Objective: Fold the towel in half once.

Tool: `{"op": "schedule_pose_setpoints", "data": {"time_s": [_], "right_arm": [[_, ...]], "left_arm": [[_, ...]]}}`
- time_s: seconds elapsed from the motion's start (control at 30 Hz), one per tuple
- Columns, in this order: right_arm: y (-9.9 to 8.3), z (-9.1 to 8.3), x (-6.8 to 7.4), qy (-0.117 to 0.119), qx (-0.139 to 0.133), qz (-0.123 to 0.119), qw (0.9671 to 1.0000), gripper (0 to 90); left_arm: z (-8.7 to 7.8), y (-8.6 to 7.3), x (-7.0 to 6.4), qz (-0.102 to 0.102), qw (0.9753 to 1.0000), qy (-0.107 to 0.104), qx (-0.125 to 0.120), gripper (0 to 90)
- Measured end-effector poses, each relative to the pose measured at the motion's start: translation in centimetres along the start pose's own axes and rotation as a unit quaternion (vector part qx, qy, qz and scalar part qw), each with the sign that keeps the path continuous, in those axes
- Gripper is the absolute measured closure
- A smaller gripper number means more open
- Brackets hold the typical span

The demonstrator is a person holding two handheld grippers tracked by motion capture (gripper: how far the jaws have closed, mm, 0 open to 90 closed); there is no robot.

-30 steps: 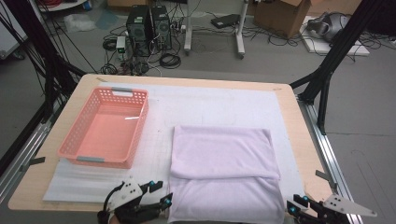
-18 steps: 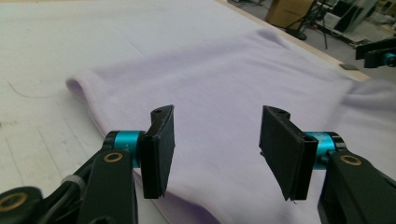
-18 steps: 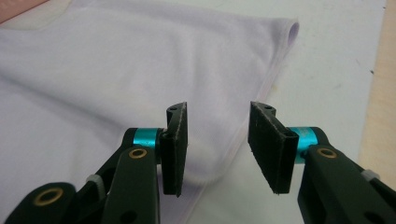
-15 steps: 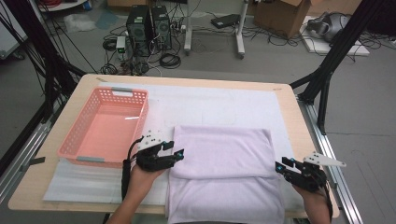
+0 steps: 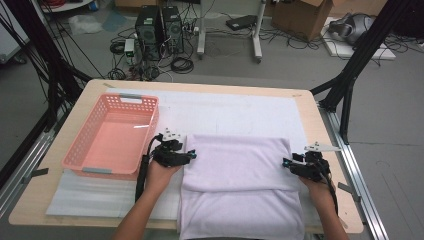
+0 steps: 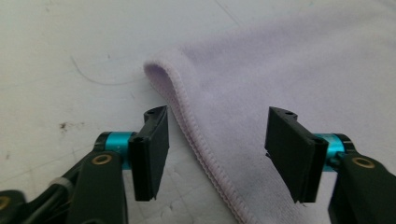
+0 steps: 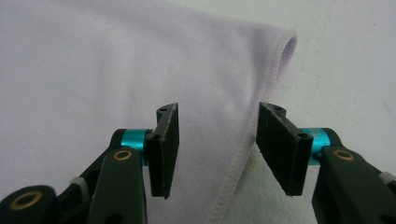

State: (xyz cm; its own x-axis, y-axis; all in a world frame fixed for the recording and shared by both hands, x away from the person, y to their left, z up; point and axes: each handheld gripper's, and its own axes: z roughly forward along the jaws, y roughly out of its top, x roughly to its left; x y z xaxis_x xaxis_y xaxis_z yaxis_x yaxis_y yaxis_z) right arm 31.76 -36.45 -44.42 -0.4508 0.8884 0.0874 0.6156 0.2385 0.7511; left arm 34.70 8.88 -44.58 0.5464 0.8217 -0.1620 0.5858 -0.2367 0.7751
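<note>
Currently the folded lilac towel (image 5: 240,185) lies on the surface (image 5: 320,120), soft and floppy; both the left claw (image 6: 215,154) and right claw (image 7: 217,149) gape wide, empty, straddling its hemmed side edges, the best hold.

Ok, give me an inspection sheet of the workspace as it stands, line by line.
Surface: wooden table covered by a white mat, lightly smudged.
Job's things: lilac towel, folded, lying flat on the near half.
Clutter: pink plastic basket at the left, empty.
Grippers: left tool open, jaws astride the towel's left hemmed edge; right tool open, jaws astride the right hemmed edge.
Cables: a black cable trails along the left forearm, another along the right.
Surroundings: computer towers, loose floor wiring and a cardboard box beyond the table; black frame legs at both sides.
</note>
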Motion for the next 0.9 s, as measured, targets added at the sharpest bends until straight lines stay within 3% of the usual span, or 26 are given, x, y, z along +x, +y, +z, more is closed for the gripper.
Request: {"op": "schedule_pose_setpoints", "data": {"time_s": [0.07,0.1,0.17,0.2,0.27,0.4,0.47,0.6,0.7,0.77,0.83,0.9], "right_arm": [[-0.1,0.4,-0.2,-0.004,0.01,0.001,0.9999,53.3],[0.0,0.4,-0.3,-0.005,0.007,-0.001,1.0,56.4],[0.0,0.4,-0.4,0.0,0.008,-0.007,0.9999,70.8],[0.1,0.3,-0.4,0.007,0.008,-0.01,0.9999,79.1],[0.3,0.4,-0.3,-0.001,0.01,-0.02,0.9998,82.8],[1.2,0.6,-0.4,-0.013,-0.005,-0.01,0.9999,83.0],[1.6,0.9,-0.5,-0.021,-0.004,-0.013,0.9997,83.3],[2.0,1.3,-1.0,-0.031,-0.019,0.007,0.9993,84.1],[1.9,1.8,-1.5,-0.032,-0.022,0.026,0.9989,84.4],[1.8,2.2,-1.7,-0.025,-0.016,0.037,0.9989,80.1],[1.8,2.0,-1.6,-0.032,-0.017,0.039,0.9986,69.9],[1.9,1.6,-1.7,-0.035,-0.031,0.037,0.9982,64.5]], "left_arm": [[0.3,-0.1,-0.4,0.027,0.9995,0.017,0.009,49.9],[0.3,-0.1,-0.4,0.026,0.9994,0.021,0.006,55.3],[0.3,0.0,-0.3,0.021,0.9997,0.011,0.004,78.5],[0.3,0.0,-0.3,0.026,0.9995,0.015,0.001,81.4],[0.4,0.1,-0.4,0.03,0.9993,0.02,-0.011,83.8],[0.4,0.2,0.3,-0.002,0.999,0.015,-0.041,83.5],[0.5,0.2,0.6,-0.01,0.9982,0.02,-0.055,82.5],[0.3,0.3,1.5,-0.035,0.9952,0.038,-0.083,82.5],[0.5,0.8,1.6,-0.038,0.9972,0.027,-0.059,81.5],[0.7,0.9,1.4,-0.058,0.9968,0.009,-0.054,65.7],[1.2,0.8,1.1,-0.053,0.9977,0.01,-0.041,55.0],[1.7,0.7,0.9,-0.043,0.9987,0.007,-0.026,51.6]]}}
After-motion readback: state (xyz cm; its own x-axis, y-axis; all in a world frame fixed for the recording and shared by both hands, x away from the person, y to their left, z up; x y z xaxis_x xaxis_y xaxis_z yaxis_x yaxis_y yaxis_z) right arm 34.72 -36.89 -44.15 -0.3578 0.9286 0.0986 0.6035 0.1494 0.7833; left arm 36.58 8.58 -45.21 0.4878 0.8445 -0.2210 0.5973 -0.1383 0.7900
